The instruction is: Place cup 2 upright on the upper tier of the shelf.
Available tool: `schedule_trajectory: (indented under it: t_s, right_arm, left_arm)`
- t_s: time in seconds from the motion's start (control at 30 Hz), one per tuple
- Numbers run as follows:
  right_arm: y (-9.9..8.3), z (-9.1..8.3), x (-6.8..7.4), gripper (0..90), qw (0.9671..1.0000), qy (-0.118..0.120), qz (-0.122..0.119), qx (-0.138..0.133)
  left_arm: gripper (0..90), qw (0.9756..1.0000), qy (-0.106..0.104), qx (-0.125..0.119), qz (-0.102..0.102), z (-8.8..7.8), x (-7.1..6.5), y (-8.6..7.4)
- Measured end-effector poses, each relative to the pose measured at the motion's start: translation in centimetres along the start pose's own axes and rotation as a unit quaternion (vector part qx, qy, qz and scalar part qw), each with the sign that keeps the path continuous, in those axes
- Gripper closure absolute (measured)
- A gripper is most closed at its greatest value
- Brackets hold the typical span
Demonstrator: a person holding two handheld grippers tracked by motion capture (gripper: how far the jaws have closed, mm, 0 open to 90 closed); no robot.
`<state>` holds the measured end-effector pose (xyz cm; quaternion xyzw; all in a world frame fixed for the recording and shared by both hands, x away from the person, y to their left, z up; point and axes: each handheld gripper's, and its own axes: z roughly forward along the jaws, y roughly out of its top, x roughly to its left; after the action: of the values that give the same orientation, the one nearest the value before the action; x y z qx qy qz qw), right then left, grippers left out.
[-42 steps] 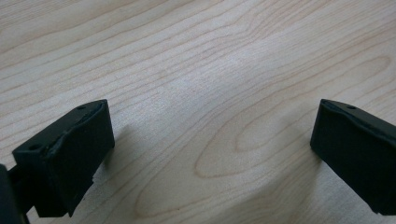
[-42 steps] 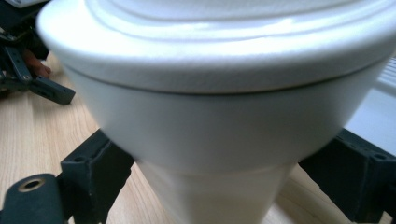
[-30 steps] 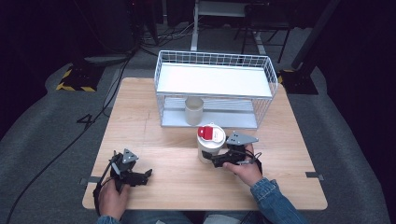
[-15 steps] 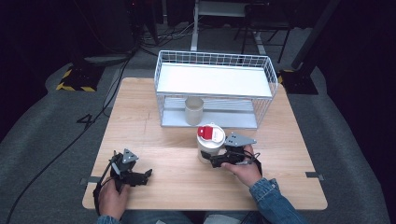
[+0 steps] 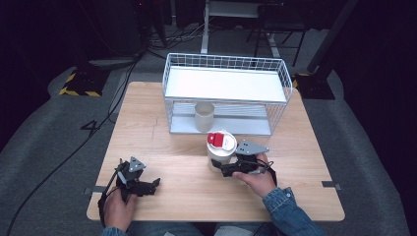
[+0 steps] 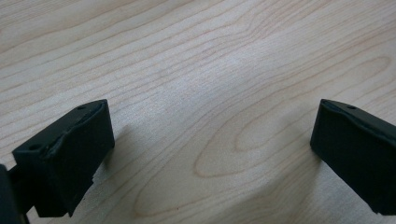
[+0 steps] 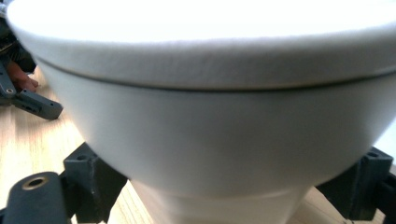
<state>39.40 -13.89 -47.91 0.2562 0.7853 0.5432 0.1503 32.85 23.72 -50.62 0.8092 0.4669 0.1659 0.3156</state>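
Observation:
A white cup with a white lid and red label [image 5: 220, 146] stands on the wooden table [image 5: 300, 196] right of centre, in front of the rack. My right gripper [image 5: 218, 166] reaches it from the right and is shut on its lower body. In the right gripper view the cup [image 7: 210, 126] looms close, with a black jaw pressed against each side of its base. At the table's front left my left gripper [image 5: 152, 186] rests low, open. Only bare wood lies between the jaws of the left gripper [image 6: 210, 154].
A white wire rack [image 5: 226, 83] with a flat white top shelf stands at the back centre. A beige cup [image 5: 204, 116] sits under that shelf on the lower level. Cables and stand legs cross the dark floor beyond the table.

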Motion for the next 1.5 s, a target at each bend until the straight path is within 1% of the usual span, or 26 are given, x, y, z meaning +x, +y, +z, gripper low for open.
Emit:
schedule_trajectory:
  t_s: [0.07,0.13,0.2,0.33,0.43,0.5,0.63,0.73,0.8,0.87,1.07,1.33,1.5]
  right_arm:
    - [0.0,0.0,0.1,13.4,1.0,0.003,-0.008,0.0]
    - [0.2,0.0,0.1,13.4,0.9999,0.009,-0.002,0.005]
    - [0.3,0.0,0.3,13.4,0.9999,0.016,-0.001,0.003]
    - [0.8,-0.2,0.5,13.4,0.9999,0.013,-0.003,0.003]
    - [1.4,-0.4,0.6,13.5,0.9999,0.014,0.003,0.001]
    - [1.8,-0.6,0.7,13.4,1.0,0.009,0.0,0.0]
    - [2.9,-1.2,0.8,13.4,1.0,0.001,-0.002,-0.003]
    - [3.6,-1.6,0.7,13.4,1.0,0.0,-0.002,-0.009]
    - [4.1,-1.8,0.7,13.5,1.0,0.0,-0.002,-0.01]
    - [4.6,-2.1,0.6,13.4,0.9999,-0.003,-0.006,-0.011]
    - [6.4,-2.9,0.3,13.4,0.9997,-0.004,-0.016,-0.015]
    - [9.1,-4.0,-0.4,13.4,0.9992,-0.016,-0.032,-0.017]
    - [11.0,-4.7,-0.7,13.4,0.9986,-0.021,-0.038,-0.029]
  left_arm:
    - [0.1,1.0,0.0,0.0,0.0,0.0,0.0,0.0]
    - [0.1,1.0,0.0,0.0,0.0,0.0,0.0,0.0]
    - [0.1,1.0,0.0,0.0,0.0,0.0,0.0,0.0]
    - [0.1,1.0,0.0,0.0,0.0,0.0,0.0,0.0]
    - [0.1,1.0,0.0,0.0,0.0,0.0,0.0,0.0]
    - [0.1,1.0,0.0,0.0,0.0,0.0,0.0,0.0]
    - [0.1,1.0,0.0,0.0,0.0,0.0,0.0,0.0]
    - [0.1,1.0,0.0,0.001,0.0,0.0,0.0,0.0]
    - [0.1,1.0,0.001,0.0,-0.004,0.0,-0.1,0.0]
    - [0.1,1.0,0.002,0.002,-0.001,0.0,0.0,0.1]
    - [0.0,1.0,0.001,0.001,-0.003,0.0,0.0,0.0]
    - [0.1,1.0,0.001,0.001,-0.003,0.0,0.0,0.0]
    - [0.1,1.0,0.002,0.0,-0.004,0.0,-0.1,0.0]
